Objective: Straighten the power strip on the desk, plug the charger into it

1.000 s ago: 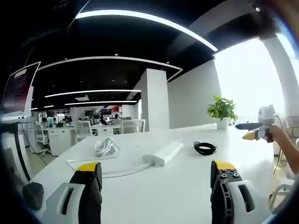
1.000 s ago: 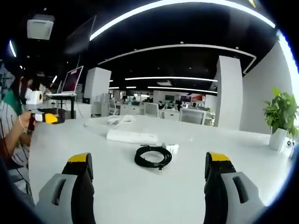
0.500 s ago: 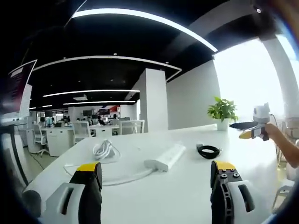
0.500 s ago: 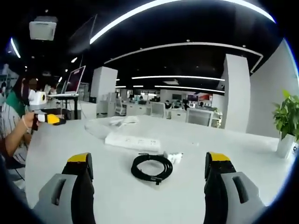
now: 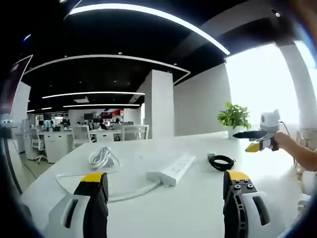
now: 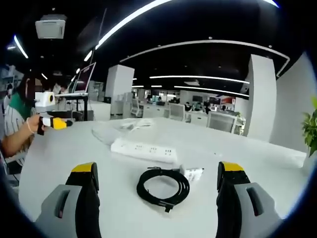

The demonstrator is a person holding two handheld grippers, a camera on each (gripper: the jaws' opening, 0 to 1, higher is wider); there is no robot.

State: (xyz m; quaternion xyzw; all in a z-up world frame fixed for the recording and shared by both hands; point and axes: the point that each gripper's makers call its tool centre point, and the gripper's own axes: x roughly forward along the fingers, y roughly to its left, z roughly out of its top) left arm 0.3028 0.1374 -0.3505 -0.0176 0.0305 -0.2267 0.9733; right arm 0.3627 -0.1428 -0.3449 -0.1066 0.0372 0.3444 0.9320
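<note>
Power strip (image 6: 143,149); right gripper view reveals charger (image 6: 192,174) beside cable coil (image 6: 163,186).

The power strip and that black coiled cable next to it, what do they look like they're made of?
Power strip: likely hard white plastic, a smooth, evenly coloured moulded bar. Black coiled cable: probably rubber or soft plastic sheathing, matte and bending in loose loops.

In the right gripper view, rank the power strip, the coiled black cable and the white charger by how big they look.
1. Power strip, the longest.
2. Coiled black cable: nearer the camera, so its apparent size is flattered; close to the strip in area.
3. White charger, clearly smallest.
</note>
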